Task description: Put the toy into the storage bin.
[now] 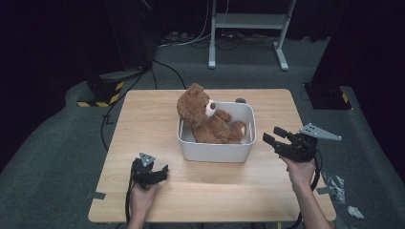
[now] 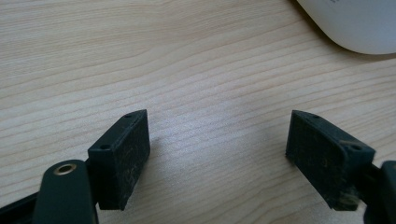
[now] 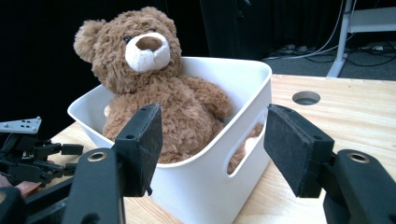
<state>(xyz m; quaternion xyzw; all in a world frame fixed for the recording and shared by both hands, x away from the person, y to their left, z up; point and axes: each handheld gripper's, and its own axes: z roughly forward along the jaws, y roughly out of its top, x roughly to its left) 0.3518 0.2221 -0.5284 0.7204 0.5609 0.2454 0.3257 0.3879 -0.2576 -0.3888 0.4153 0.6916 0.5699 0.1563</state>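
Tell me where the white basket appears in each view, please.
High view: the white basket stands at the table's centre, with the teddy bear in it.
Left gripper view: just a rounded corner, top right.
Right gripper view: centre, beyond the jaws.
Shared landmark: the light wooden table.
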